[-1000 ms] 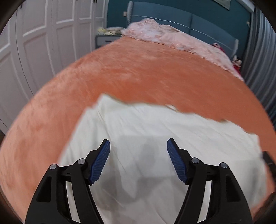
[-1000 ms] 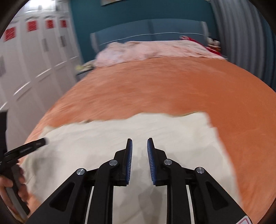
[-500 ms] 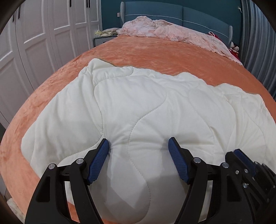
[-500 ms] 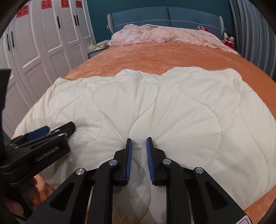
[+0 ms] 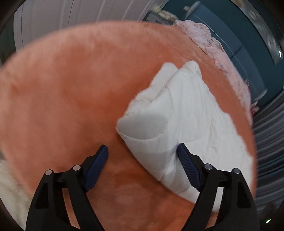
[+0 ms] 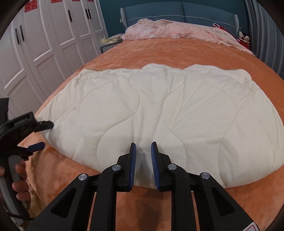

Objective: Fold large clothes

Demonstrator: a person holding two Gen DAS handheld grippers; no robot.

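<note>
A cream quilted comforter (image 6: pixel 159 106), folded into a long band, lies across the orange bed cover (image 6: pixel 168 51). My left gripper (image 6: pixel 43 136), held by a hand (image 6: pixel 19 177), is at the comforter's left end. In the left wrist view the left gripper (image 5: pixel 142 156) has its jaws opening wide. The comforter (image 5: pixel 186 110) has its corner between them, and neither pad presses on it. My right gripper (image 6: pixel 143 158) hovers over the comforter's near edge at the middle, its jaws a narrow gap apart with nothing pinched.
A rumpled pink cover (image 6: pixel 177 30) lies along the blue headboard (image 6: pixel 177 8). White wardrobe doors (image 6: pixel 44 44) run down the left side and grey curtains (image 6: pixel 266 35) down the right. A bedside table with clutter (image 6: pixel 110 41) stands at the far left corner.
The left gripper swung from over the comforter's middle to its left end, rolled, and its jaws widened. The right gripper drew back and down to the near edge, its gap unchanged.
</note>
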